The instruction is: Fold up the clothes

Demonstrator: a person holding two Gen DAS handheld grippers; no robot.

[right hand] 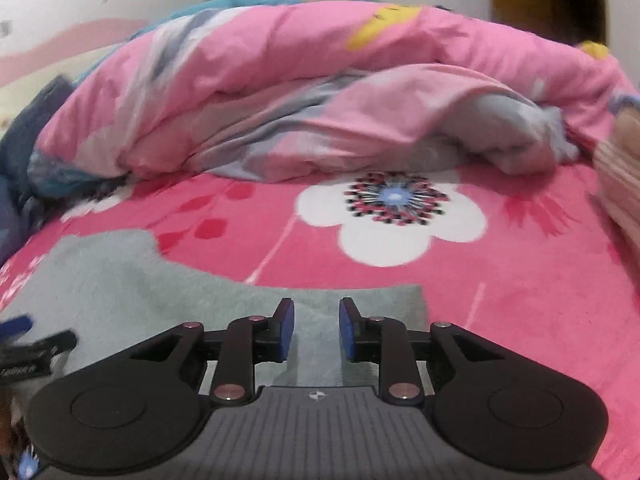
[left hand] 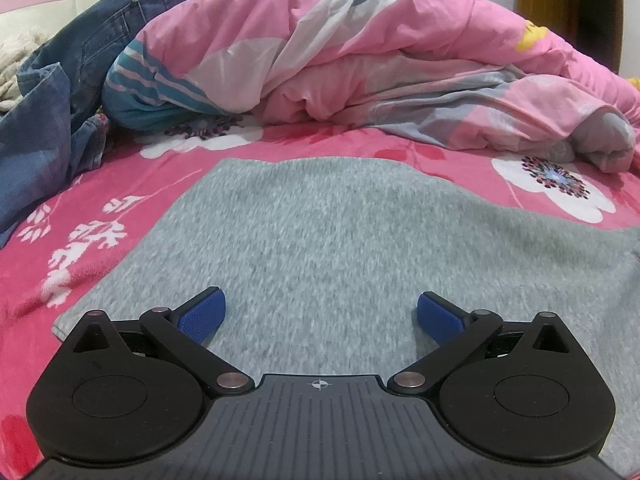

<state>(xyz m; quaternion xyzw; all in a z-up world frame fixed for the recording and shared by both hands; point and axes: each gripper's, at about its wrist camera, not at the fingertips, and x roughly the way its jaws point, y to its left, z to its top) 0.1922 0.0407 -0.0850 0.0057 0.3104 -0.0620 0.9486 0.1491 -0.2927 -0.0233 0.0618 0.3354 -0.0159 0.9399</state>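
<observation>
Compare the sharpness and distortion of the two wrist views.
Left wrist view: fairly sharp, the grey garment shows its knit; fisheye bows the bed sheet. Right wrist view: motion-smeared, the quilt and flower print soft; same curved edges.

The gray garment [left hand: 320, 248] runs off the left wrist view's right edge. In the blurred right wrist view, a tan ribbed thing [right hand: 618, 184] at the right edge cannot be identified.
</observation>
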